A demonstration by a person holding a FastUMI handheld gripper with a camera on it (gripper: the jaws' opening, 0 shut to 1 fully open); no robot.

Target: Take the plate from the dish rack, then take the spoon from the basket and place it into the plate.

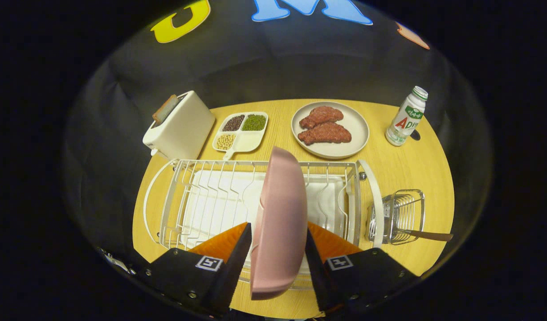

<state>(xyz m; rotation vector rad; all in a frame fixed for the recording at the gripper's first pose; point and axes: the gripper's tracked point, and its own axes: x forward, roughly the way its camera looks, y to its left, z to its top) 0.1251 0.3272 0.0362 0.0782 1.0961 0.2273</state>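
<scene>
A pink plate stands on edge between my two fingers, over the white wire dish rack. My gripper is shut on the pink plate, one finger pressing each face. Whether the plate's lower edge rests in the rack or hangs just above it I cannot tell. To the right of the rack stands a small metal wire basket. A spoon with a dark handle lies in it, the handle sticking out to the right.
Beyond the rack on the round wooden table are a white toaster, a divided dish of beans, a beige plate with meat and a white bottle at the far right.
</scene>
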